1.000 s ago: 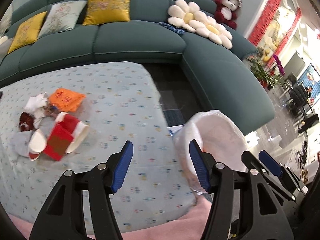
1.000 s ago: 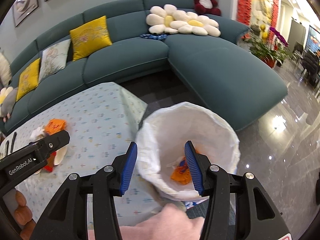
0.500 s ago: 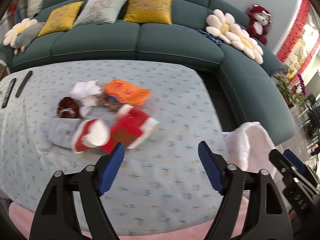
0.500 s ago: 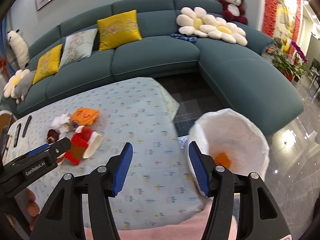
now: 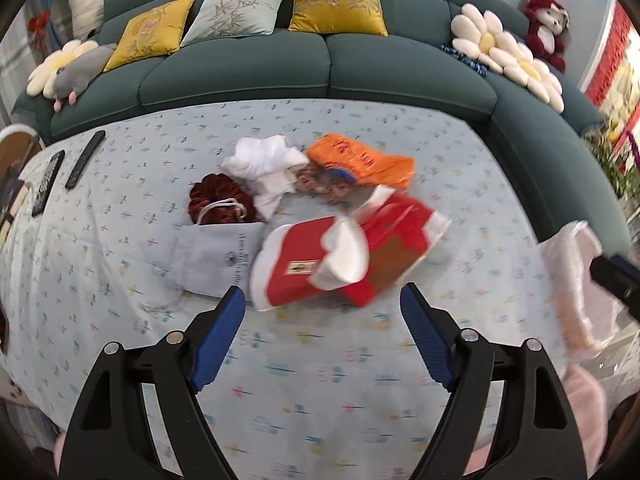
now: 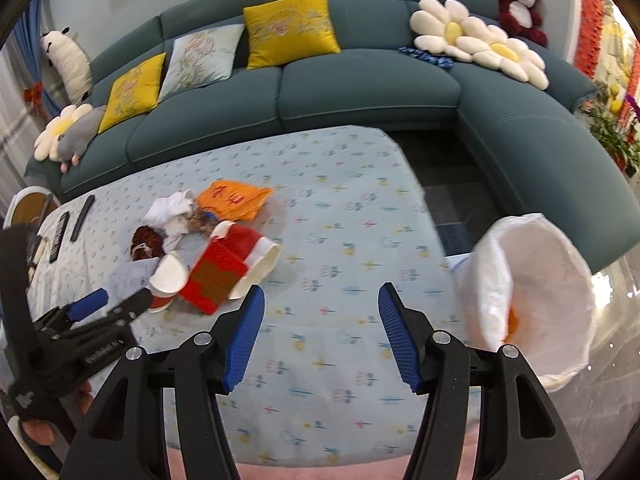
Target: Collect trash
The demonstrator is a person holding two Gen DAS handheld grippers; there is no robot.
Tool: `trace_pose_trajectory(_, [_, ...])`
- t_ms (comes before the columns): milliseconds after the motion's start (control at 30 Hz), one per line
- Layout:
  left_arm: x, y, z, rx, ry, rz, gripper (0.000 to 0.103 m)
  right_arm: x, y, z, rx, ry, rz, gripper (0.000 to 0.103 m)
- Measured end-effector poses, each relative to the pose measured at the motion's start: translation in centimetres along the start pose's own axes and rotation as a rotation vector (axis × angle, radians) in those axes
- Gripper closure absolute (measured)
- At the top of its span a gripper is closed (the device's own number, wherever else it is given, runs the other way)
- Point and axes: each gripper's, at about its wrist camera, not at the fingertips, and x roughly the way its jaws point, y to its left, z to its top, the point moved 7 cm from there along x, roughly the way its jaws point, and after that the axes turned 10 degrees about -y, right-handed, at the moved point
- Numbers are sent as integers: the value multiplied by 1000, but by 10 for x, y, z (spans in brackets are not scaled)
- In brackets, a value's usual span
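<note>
Left hand-held gripper (image 5: 322, 338) hangs over the table (image 5: 320, 380), jaws just widened, spread wide, nothing between them. Right hand-held gripper (image 6: 320, 330) too, jaws apart and empty. Just beyond the left one lies the trash: red cartons (image 5: 344, 258), grey bag (image 5: 218, 258), white wad (image 5: 266, 164), orange wrapper (image 5: 360, 158). White bin bag (image 6: 532, 296) sits off the table's right edge. Sofa (image 6: 360, 80) behind.

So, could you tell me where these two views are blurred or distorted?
Left wrist view: motion blur smears the red box and tablecloth, and the bag at the right edge; fisheye bows the sofa. Right wrist view: sharper, slight smear on the left gripper; glare on the floor.
</note>
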Motion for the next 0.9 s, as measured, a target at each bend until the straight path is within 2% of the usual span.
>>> trace_pose_trajectory(200, [24,16,-5,45,14,-30,27,30,28,4,8,33,68,46])
trace_pose_trajectory(433, [45,9,-6,116,22,-82,28,79,53,16,4,94,140,46])
trace_pose_trajectory(533, [53,6,-7,152,28,-98,34,100,63,19,-4,126,159,46])
trace_pose_trajectory(567, [56,4,-8,160,36,-108,39,106,66,19,-10,135,165,46])
trace_pose_trajectory(700, [64,3,-9,144,52,-135,49,123,82,17,-54,163,184,46])
trace_pose_trajectory(767, [66,3,-9,138,55,-148,50,132,91,12,-85,187,196,46])
trace_pose_trajectory(800, [66,3,-10,138,53,-150,52,135,94,10,-97,197,197,47])
trace_pose_trajectory(900, [62,2,-9,138,37,-157,59,145,101,-3,-119,249,216,69])
